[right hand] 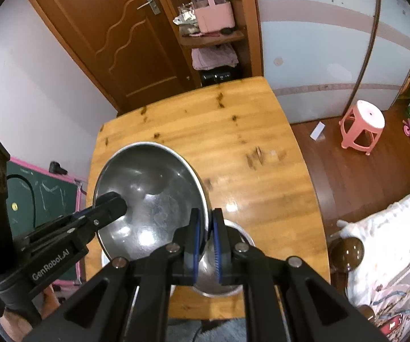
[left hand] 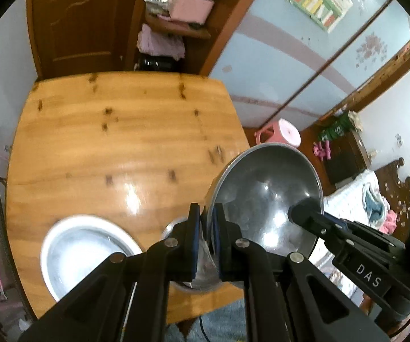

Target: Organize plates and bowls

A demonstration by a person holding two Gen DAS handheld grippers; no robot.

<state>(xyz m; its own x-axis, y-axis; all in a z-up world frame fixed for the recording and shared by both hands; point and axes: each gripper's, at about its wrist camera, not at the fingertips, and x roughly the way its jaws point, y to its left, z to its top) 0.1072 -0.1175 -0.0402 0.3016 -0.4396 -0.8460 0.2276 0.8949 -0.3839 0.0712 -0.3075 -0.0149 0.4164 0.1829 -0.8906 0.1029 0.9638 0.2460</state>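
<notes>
My left gripper [left hand: 206, 228] clamped on rim of steel bowl [left hand: 264, 196], lower centre of frame. My right gripper [right hand: 206, 235] pinches opposite rim (same bowl [right hand: 150, 199], tilted, held above table [right hand: 233, 131]). White plate [left hand: 88, 245] lower left on table; second steel bowl [right hand: 233, 282] under my fingers. Pink stool [right hand: 361, 125] on floor, right.

A pink stool [right hand: 362, 125] stands on the floor beside the wooden table [right hand: 233, 131], near a brown door [right hand: 113, 34].
</notes>
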